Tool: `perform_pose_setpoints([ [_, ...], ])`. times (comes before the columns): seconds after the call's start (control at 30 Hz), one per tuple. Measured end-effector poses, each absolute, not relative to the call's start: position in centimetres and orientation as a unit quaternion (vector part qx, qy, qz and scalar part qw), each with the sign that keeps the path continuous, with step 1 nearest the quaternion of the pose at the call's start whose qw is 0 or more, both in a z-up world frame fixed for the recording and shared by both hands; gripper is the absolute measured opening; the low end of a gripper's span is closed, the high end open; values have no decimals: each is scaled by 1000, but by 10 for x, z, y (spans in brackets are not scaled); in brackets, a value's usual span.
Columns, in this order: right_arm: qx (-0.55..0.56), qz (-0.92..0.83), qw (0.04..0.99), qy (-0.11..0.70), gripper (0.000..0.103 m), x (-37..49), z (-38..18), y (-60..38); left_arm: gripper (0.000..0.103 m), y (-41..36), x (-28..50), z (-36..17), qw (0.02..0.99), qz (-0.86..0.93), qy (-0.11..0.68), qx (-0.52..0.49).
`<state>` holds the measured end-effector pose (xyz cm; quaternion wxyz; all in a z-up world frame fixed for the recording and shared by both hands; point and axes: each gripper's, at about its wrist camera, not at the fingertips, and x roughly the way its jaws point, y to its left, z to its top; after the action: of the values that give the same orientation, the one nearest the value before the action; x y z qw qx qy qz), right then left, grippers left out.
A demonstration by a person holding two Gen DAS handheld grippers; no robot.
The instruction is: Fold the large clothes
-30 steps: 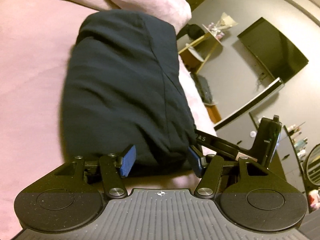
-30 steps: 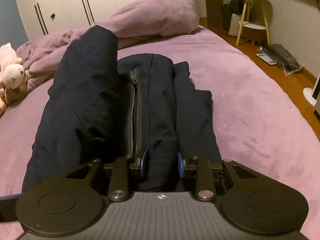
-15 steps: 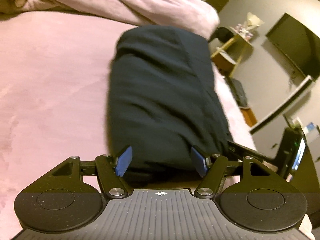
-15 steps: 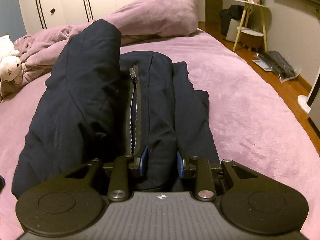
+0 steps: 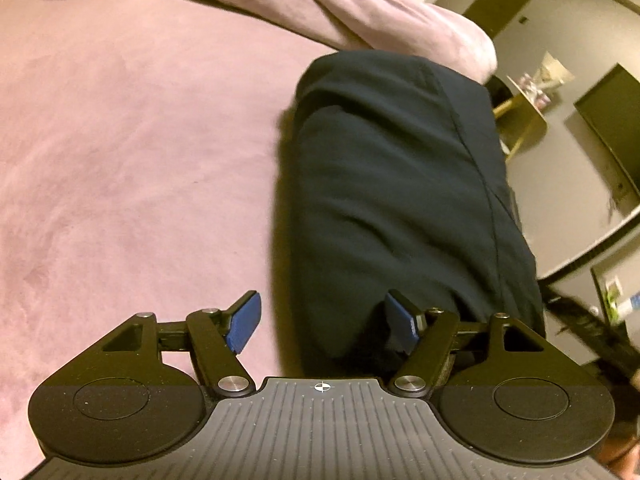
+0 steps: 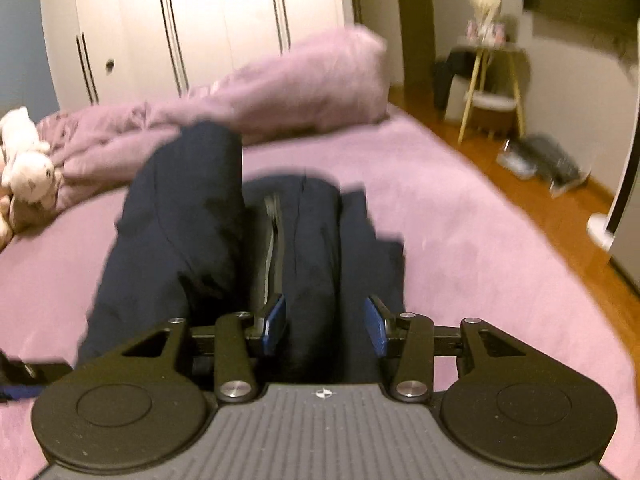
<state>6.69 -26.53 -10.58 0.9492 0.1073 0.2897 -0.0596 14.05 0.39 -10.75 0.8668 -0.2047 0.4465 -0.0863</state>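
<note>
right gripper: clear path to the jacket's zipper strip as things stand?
Probably yes. The right gripper is opening, with a fold of the dark jacket between its pads, and the zipper lies exposed just beyond its left finger. Nothing covers it, though the raised fold beside it crowds the approach.

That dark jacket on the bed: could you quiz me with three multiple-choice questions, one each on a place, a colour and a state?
1. Where does the soft toy lie?
A. beside the rumpled duvet
B. on the floor
C. on the jacket

2. What colour is the bedspread?
A. green
B. white
C. pinkish purple

3. How is the jacket?
A. hung up
B. folded into a long bundle, zip showing
C. spread flat

Answers:
1 A, it sits at the bed's far left by the duvet.
2 C, both views show it.
3 B, its sides are turned inward.
</note>
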Motion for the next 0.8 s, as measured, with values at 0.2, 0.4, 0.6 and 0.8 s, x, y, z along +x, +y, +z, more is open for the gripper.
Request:
perform_pose_setpoints([
  [0.2, 68, -78, 970, 222, 43, 85, -62, -231, 74, 11, 149, -111, 868, -59, 447, -208],
  [0.4, -51, 59, 974, 211, 39, 150, -81, -156, 74, 27, 162, -118, 869, -13, 450, -204],
  [0.6, -136, -18, 967, 214, 39, 213, -133, -147, 74, 24, 187, -112, 884, 26, 427, -186],
  [0.8, 1, -104, 969, 224, 49, 227, -177, -229, 74, -27, 230, -103, 907, -10, 387, -168],
])
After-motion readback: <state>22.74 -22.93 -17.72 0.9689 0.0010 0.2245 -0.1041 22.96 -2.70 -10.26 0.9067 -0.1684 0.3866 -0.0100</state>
